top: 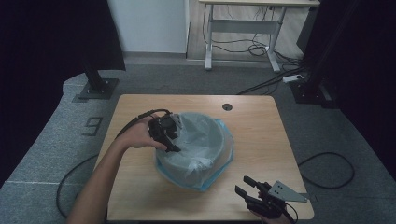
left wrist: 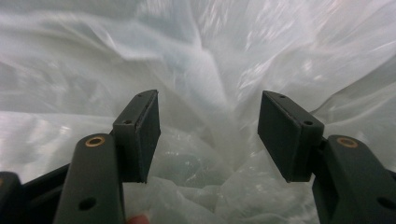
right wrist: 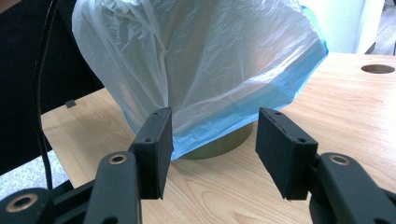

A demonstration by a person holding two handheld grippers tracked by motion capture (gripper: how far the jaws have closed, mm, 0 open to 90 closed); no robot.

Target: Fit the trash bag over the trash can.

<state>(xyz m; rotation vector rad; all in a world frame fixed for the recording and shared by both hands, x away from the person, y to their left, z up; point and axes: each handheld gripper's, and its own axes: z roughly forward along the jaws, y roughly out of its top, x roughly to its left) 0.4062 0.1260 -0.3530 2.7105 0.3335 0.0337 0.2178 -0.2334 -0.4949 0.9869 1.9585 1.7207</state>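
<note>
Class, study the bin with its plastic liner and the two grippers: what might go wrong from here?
1. The left gripper, open inside the bin, may pinch and tear the thin liner.
2. Pulling the liner could tip or drag the bin, since nothing steadies it.
3. The right gripper is open and apart from the bin, near the table edge.

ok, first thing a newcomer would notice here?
The round bin mid-table, lined with a translucent plastic bag whose blue hem drapes over its rim. The left gripper hovers open over the bag's left side; the right gripper waits open at the table's near right edge.
</note>
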